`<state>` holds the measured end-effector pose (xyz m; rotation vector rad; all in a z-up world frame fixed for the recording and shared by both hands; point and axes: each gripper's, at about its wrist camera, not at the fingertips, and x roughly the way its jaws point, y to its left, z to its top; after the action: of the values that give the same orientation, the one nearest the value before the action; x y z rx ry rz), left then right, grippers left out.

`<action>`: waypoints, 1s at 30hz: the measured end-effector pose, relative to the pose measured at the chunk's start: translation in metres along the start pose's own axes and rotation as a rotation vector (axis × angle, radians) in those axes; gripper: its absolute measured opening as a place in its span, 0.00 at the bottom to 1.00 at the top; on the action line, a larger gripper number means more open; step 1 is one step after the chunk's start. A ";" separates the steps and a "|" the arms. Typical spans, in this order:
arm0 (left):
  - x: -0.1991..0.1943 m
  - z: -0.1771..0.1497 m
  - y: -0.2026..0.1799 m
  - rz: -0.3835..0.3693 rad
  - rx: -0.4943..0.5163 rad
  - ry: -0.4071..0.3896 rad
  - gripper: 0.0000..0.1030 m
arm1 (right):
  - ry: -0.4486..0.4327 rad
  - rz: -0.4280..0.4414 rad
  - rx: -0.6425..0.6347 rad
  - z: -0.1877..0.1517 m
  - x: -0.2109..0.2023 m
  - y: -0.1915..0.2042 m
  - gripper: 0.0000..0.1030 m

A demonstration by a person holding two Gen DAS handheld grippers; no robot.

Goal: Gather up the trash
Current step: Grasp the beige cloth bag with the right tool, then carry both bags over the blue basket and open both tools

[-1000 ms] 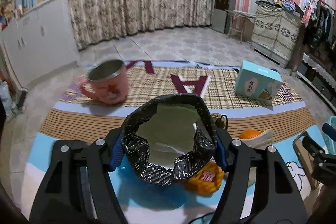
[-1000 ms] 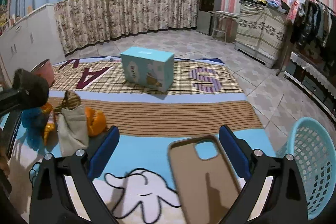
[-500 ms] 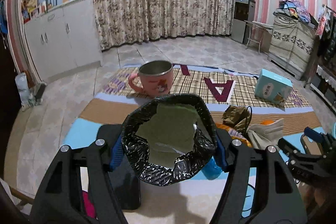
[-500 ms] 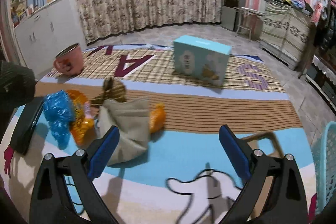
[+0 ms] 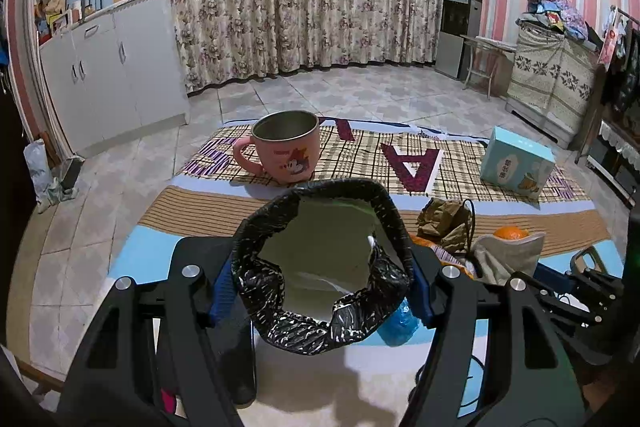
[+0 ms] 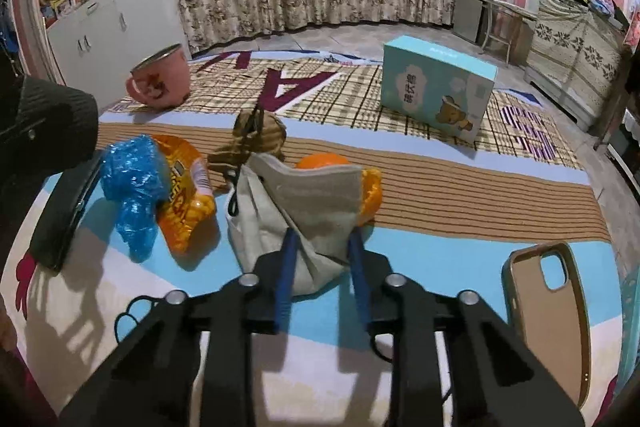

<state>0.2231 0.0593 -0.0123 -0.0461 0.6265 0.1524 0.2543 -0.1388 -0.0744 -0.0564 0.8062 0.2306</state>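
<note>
Both grippers are busy: my right gripper (image 6: 322,247) is closing its blue pads on the near end of a limp grey cloth bag (image 6: 304,211), which sits between the jaws, while my left gripper (image 5: 320,279) clamps the rolled rim of a black speckled trash bag (image 5: 320,331), holding its mouth wide open.

Around the grey bag the patterned mat (image 6: 460,187) is crowded. Just left of it lies a shiny orange snack packet (image 6: 184,195) with crinkled blue plastic film (image 6: 134,183) draped over it. Behind the bag sits a crumpled brown paper wad (image 6: 256,135), and a round orange (image 6: 322,161) peeks over the bag's far edge, touching it. Further left a dark flat phone-like slab (image 6: 66,211) rests at the mat's edge under my dark sleeve (image 6: 44,123). Near right, well apart, lies a tan phone case (image 6: 548,307), glossy, with a camera cut-out. Far back stand a pink metal-lined mug (image 6: 160,83) on the left and a light blue cardboard box (image 6: 436,91) on the right.

The grey bag looks soft and matte, slumped with folds, its top flap open toward the orange. The trash bag's plastic is thin and wrinkled, its inside looking pale green.
</note>
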 end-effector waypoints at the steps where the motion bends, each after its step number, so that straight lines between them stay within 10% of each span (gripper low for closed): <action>1: -0.001 0.000 0.000 0.001 0.000 -0.002 0.64 | -0.006 0.000 -0.005 0.000 -0.005 -0.002 0.20; 30: -0.035 0.001 -0.066 -0.054 0.082 -0.073 0.64 | -0.214 -0.143 0.213 -0.001 -0.094 -0.126 0.17</action>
<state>0.2067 -0.0106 0.0090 0.0216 0.5575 0.0761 0.2194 -0.2787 -0.0119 0.1092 0.6069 0.0143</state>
